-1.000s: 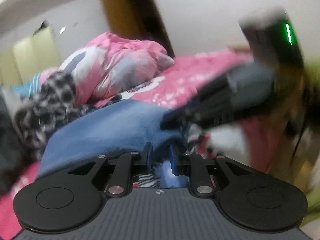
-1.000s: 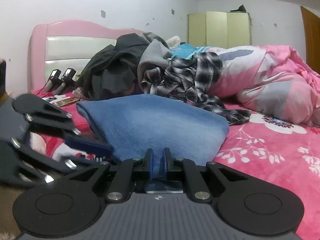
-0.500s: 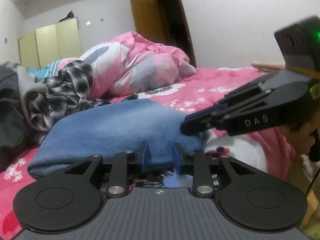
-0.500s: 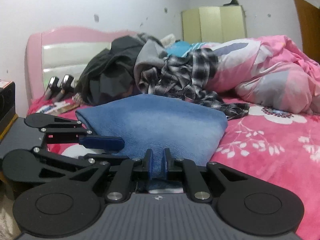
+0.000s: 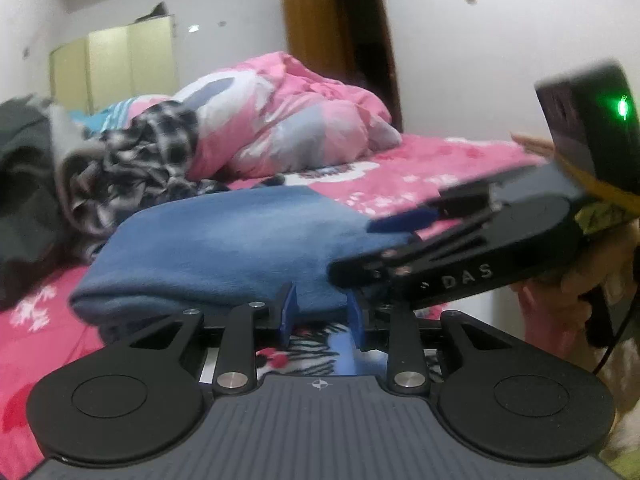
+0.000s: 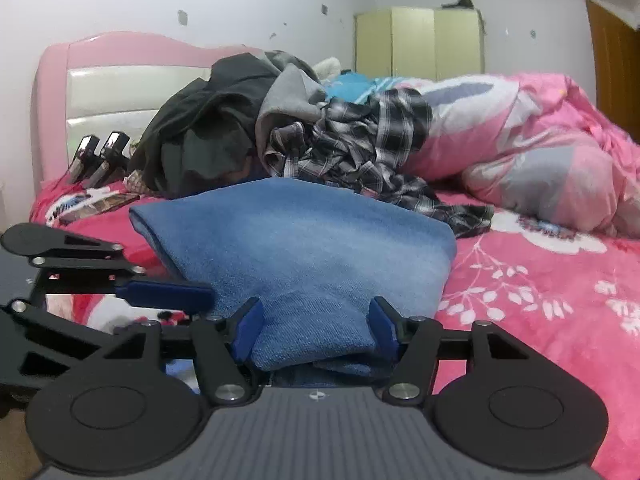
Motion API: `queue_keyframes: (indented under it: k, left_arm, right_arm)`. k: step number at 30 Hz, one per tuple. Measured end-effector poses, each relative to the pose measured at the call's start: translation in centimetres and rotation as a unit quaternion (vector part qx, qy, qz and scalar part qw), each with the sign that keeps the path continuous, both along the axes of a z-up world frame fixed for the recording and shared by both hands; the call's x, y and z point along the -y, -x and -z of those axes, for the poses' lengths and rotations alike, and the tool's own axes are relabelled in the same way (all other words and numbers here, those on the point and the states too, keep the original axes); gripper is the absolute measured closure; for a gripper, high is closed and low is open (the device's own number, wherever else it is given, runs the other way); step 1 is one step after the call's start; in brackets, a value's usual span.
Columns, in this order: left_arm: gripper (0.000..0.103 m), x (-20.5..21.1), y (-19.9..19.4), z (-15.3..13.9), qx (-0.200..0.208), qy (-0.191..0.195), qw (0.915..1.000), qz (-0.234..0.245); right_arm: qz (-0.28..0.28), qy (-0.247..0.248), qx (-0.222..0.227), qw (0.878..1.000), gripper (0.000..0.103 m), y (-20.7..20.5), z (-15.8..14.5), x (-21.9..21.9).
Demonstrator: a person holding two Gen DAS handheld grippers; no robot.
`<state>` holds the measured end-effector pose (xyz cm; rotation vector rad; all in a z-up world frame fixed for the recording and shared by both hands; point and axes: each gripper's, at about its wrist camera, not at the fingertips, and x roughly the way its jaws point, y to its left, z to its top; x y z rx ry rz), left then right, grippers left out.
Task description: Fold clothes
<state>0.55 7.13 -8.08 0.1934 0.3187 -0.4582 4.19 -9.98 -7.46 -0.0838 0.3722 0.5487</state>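
Two hand-held grippers at the edge of a folded blue cloth on a bed.

The right hand-held gripper (image 6: 316, 330) points a bit down; its jaws have just opened wide, with the soft, thick blue cloth (image 6: 304, 248) bulging between them. The left hand-held gripper (image 5: 322, 316), just beside it, has opened a little, the cloth edge just ahead. Behind lies a pile of clothes (image 6: 304, 136).
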Motion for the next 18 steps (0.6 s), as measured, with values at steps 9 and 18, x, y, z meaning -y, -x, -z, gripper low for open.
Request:
queue_keyframes:
  k: [9,18]
  left_arm:
    - [0.07,-2.1,-0.3,-4.4,0.047,0.056,0.9964,-0.042]
    - [0.07,-1.5,-4.4,-1.3,0.016,0.005,0.9926,-0.121]
  right_arm:
    - [0.006,-0.003,0.005,1.0,0.042,0.5,-0.1,0.3]
    - [0.015,0.037,0.047,0.998,0.044,1.6,0.1,-0.8]
